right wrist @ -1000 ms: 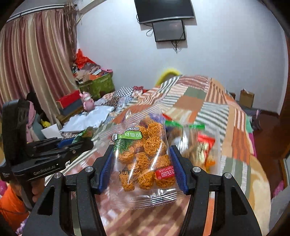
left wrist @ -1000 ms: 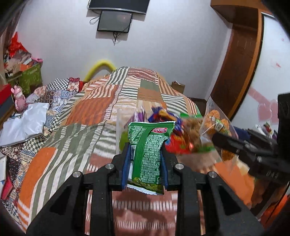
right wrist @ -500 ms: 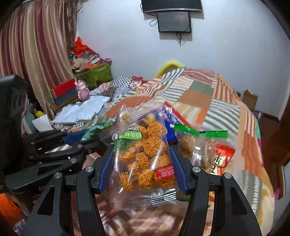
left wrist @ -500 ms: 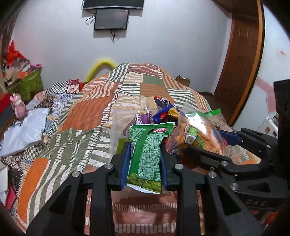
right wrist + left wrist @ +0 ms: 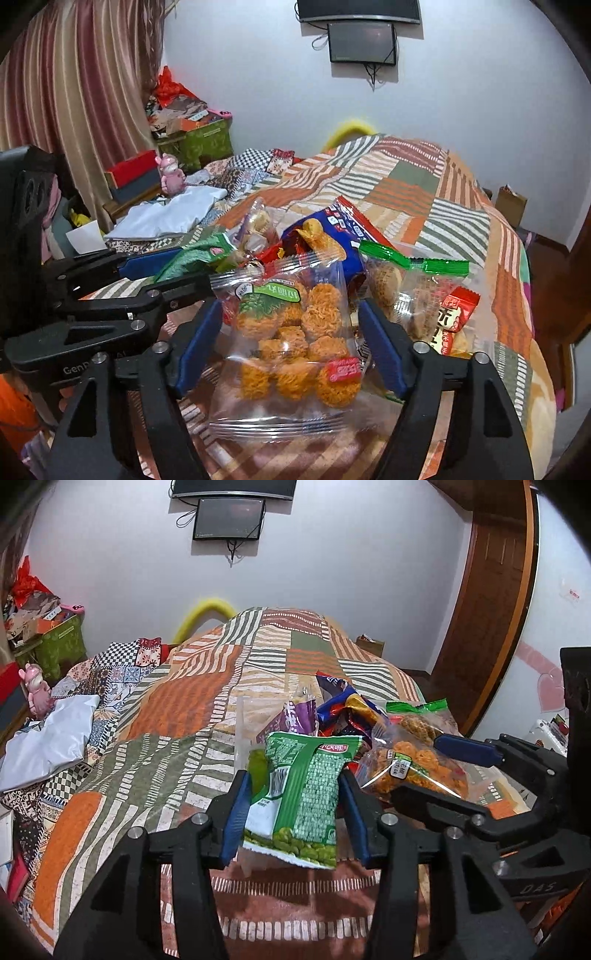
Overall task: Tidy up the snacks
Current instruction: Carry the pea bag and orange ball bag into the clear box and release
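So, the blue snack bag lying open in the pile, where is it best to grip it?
Probably by the raised red-edged top flap of the blue snack bag, coming from above. It sticks up free of the pile, while the body is half buried under other packets.

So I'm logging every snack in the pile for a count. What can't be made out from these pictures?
- Left wrist view: the pile's lower packets sit behind the green pea packet in the left claw.
- Right wrist view: packets behind the clear bag of orange noodle balls in the right claw are partly covered.
- Both views: the purple packet is largely hidden; most label text is too small.
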Demonstrator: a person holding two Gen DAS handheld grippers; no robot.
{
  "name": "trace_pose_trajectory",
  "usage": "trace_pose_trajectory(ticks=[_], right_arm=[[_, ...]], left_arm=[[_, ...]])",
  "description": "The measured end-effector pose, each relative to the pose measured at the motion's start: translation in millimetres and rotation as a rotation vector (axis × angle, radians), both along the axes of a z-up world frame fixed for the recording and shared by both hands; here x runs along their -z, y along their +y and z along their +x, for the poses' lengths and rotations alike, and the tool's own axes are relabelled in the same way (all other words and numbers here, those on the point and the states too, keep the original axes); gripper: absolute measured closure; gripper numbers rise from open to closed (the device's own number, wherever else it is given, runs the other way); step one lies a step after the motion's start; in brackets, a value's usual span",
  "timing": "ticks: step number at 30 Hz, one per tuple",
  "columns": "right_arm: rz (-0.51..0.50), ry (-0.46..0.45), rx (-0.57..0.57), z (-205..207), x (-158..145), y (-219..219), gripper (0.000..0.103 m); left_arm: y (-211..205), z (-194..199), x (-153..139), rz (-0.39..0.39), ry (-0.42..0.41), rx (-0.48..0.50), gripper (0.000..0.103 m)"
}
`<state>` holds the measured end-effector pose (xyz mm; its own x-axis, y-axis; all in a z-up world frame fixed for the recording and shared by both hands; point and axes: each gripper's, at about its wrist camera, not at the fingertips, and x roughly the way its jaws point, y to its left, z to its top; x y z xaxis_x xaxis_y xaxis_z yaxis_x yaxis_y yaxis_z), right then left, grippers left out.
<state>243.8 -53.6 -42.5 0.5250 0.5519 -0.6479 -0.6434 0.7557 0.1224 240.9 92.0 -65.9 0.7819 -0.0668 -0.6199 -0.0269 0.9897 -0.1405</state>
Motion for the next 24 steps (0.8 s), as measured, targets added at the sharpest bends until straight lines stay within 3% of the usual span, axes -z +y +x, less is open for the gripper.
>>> trace_pose_trajectory(ticks=[6, 17, 18, 24], right_arm=[[0.021, -0.011, -0.004, -7.2, -8.4, -10.8, 0.029], [0.026, -0.105, 0.012, -30.9, -20.1, -30.9, 0.03], [0.031, -0.097, 0.005, -33.5, -19.8, -33.7, 0.031], [0.021, -0.04, -0.038, -43.8, -6.2, -38.5, 0.063]], left_arm=[[-3.5, -9.6, -5.5, 0.008, -0.021, 0.006, 0.05], [-7.6, -19.9, -13.2, 0.02, -0.042, 0.007, 0.049], [-8.7, -21.1, -13.5, 0.023, -0.045, 0.009, 0.049], [-15.5, -25.2, -13.3, 0.045, -0.053, 0.017, 0.049]])
